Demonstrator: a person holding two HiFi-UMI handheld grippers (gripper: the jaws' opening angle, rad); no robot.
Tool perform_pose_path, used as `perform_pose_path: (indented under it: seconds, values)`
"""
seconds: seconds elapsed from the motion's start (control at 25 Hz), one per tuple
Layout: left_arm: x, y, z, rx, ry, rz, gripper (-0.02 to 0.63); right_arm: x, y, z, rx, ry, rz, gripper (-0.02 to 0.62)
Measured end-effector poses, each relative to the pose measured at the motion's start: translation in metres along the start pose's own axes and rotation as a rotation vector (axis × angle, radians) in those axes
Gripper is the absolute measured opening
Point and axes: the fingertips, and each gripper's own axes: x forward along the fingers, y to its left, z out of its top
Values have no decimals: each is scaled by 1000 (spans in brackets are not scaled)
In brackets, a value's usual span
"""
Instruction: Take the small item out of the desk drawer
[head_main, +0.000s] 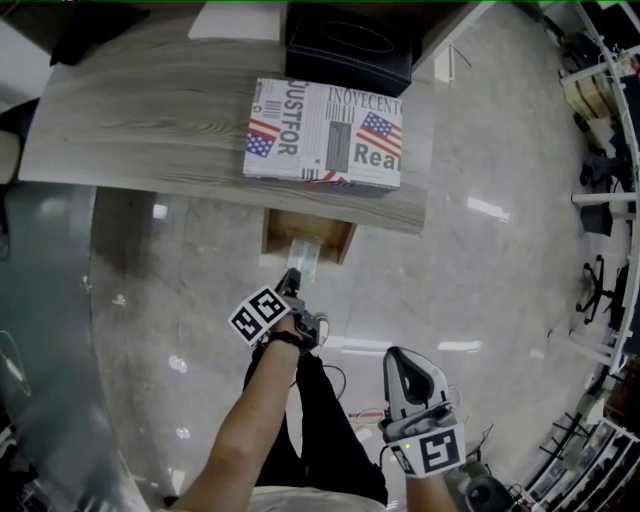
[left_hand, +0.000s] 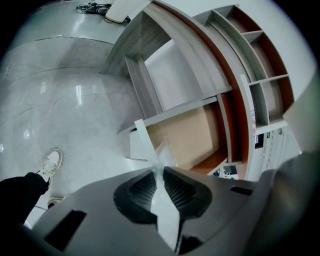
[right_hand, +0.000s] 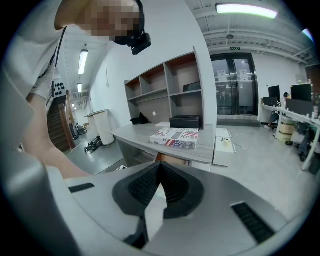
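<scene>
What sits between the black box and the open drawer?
A flag-printed carton, lying flat on the desk; the head view shows it.

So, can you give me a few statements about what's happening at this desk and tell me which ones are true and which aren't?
1. The left gripper is closed on a small clear plastic bag. True.
2. The desk drawer is pushed fully shut. False: it stands pulled out below the desk's front edge.
3. The right gripper is carrying the flag-printed box. False: it holds nothing and hangs back from the desk; the flag-printed box lies on the desk top.
4. A black box sits on the desk just behind the flag-printed box. True.
</scene>
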Motion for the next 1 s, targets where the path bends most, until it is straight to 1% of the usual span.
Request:
perform_pose_path:
  seconds: [0.12, 0.28, 0.4, 0.56, 0.72, 0.84, 0.92, 1.0]
  values:
    - [-6, -2, 0, 5, 2, -5, 42, 0, 4, 4, -6, -8, 6, 21]
    - [-19, -3, 2, 28, 2, -15, 34, -4, 10, 9, -18, -18, 10, 21]
    - [-34, -7, 7, 64, -5, -28, 29, -7, 17, 18, -28, -36, 16, 21]
    - [-61, -30, 18, 169, -26, -76, 26, -14, 22, 38, -49, -68, 20, 21]
    - [-96, -65, 31, 293, -60, -135, 25, -26, 25, 66, -76, -116, 19, 21]
    - [-125, -92, 43, 385, -95, -162, 25, -37, 28, 87, -95, -147, 16, 21]
    - [-145, -111, 53, 428, -123, -184, 25, -44, 31, 100, -106, -166, 17, 21]
    - [-164, -130, 62, 454, -156, -212, 25, -50, 33, 112, -118, -185, 21, 21]
